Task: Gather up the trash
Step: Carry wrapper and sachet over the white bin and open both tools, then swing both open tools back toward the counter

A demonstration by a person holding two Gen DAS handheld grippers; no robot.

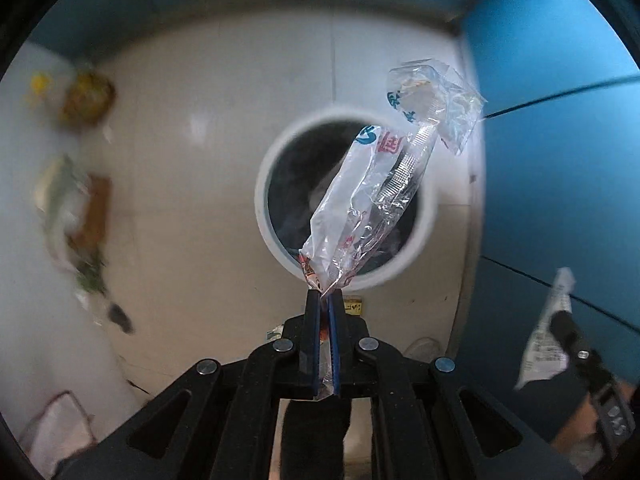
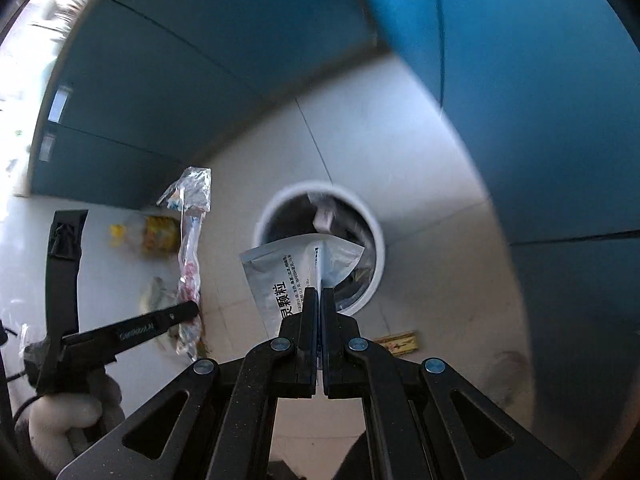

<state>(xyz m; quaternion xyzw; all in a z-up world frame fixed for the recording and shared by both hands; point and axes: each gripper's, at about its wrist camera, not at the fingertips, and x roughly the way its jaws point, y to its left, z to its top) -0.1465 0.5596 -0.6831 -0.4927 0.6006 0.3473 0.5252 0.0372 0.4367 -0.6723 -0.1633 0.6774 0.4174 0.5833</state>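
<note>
Clear plastic wrapper (image 1: 372,196) pinched in left gripper (image 1: 325,300), silver sachet (image 2: 292,276) in right gripper (image 2: 319,294), both above white bin (image 1: 264,200). Neither dropped; blurry litter (image 1: 76,208), probably more wrappers, remains at frame left.

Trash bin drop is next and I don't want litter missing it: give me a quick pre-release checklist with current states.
1. Left gripper shut on clear wrapper: ok.
2. Right gripper shut on silver sachet: ok.
3. White bin mouth open, with trash already inside: ok.
4. Sachet overlaps the bin opening in the right wrist view: ok.
5. Wrapper truly above the opening, not beside it: cannot tell.
6. Floor litter left of the bin still uncollected: not ok.
</note>
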